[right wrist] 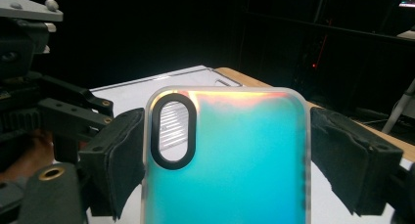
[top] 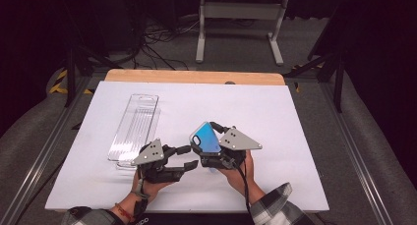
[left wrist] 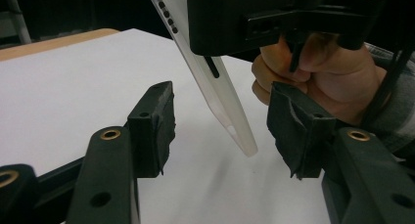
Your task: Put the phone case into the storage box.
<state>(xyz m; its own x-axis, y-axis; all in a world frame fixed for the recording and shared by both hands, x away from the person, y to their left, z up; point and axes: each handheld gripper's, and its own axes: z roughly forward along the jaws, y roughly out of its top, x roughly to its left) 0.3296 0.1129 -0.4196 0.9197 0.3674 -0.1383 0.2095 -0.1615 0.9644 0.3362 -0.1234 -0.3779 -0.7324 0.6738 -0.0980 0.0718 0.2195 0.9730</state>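
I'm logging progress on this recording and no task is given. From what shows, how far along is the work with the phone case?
Done: the phone case is off the table, clamped by its side edges in the right gripper, while the clear plastic package lies empty to the left. In hand: the open left gripper brackets the case's lower corner without touching it. Left: apparently a handover; the goal is unclear.

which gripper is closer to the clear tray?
Left. The left gripper sits beside the clear tray's near end; the right gripper, holding the phone case, is farther off to the right.
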